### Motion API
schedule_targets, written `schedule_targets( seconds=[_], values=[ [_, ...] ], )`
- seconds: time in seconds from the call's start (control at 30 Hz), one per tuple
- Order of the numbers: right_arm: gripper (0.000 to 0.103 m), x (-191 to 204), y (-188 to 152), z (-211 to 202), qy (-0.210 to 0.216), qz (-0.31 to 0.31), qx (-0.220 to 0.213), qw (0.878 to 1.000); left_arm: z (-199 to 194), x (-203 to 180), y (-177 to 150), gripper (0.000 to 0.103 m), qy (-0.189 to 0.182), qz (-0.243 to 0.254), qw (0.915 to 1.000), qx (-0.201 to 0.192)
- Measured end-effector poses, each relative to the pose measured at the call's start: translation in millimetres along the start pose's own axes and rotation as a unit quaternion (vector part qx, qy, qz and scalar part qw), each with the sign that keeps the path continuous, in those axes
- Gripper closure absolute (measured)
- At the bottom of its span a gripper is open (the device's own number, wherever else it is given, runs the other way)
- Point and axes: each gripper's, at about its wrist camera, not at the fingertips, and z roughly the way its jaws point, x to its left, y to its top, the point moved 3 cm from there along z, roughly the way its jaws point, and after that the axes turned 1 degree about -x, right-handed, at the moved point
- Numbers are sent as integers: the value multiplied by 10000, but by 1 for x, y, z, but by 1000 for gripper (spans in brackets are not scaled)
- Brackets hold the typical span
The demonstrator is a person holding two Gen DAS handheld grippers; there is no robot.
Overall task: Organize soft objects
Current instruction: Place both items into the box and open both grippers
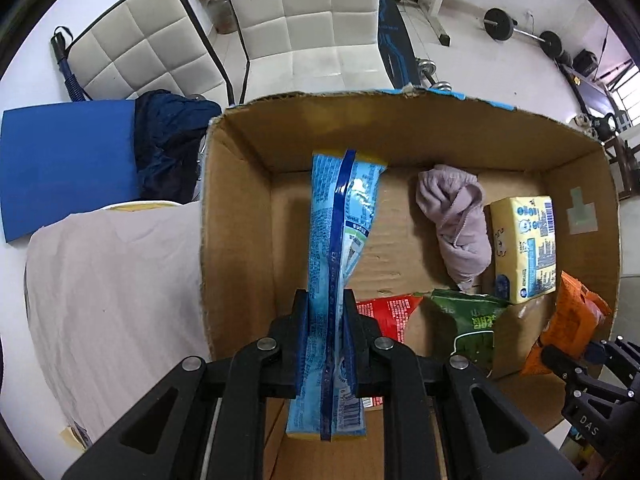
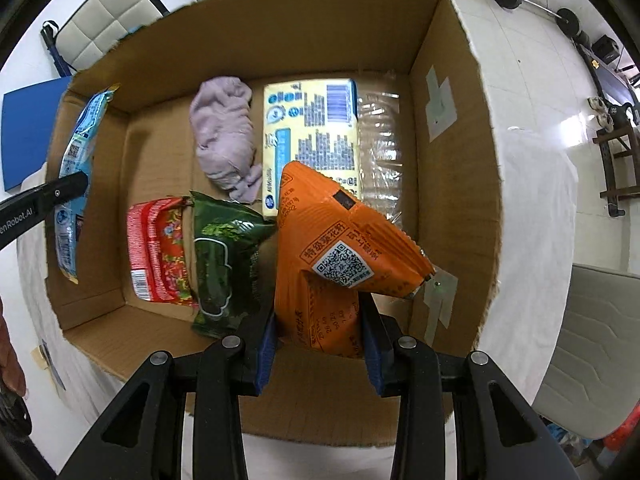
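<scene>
A tiled room with white padded chairs (image 1: 304,20) and barbell weights (image 1: 520,28) surrounds a worktop (image 1: 112,280) draped in white cloth, on which an open cardboard box (image 2: 280,40) sits. The left gripper (image 1: 326,320) points down over the box's left part, its fingers (image 1: 300,320) clamped flat on a blue packet (image 1: 340,216) that runs on past the tips towards the box floor. The right gripper (image 2: 320,332) points down over the box's right part, its fingers (image 2: 266,344) closed on the lower end of an orange packet (image 2: 340,240), whose folded body bulges beyond the tips. On the box floor lie a lilac cloth (image 2: 224,136), just beside a yellow pack (image 2: 312,136), and nearer the grippers a red packet (image 2: 156,252) with a green packet (image 2: 224,256) overlapping its edge.
</scene>
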Motion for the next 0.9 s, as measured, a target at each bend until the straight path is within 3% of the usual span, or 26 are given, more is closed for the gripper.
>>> schedule_targets(
  seconds=[0.3,0.37,0.43,0.73,0.9],
  values=[
    [62,7,-3,13,-70,-169,246,9995,13,-3,0,86,270,137,9990,316],
    [45,7,-3,12,-124,-170,242,9995,12,0,0,84,407,113,9985,352],
    [39,8,-3,7,-38,-144,153,9998,10,2,0,83,387,86,9987,329],
    [39,4,-6,-9,32,40,54,10000,-16,5,-13,79,326,-45,9994,57],
    [39,7,-15,-18,77,74,0,9999,-35,2,-34,78,47,-214,9996,-152]
  ],
)
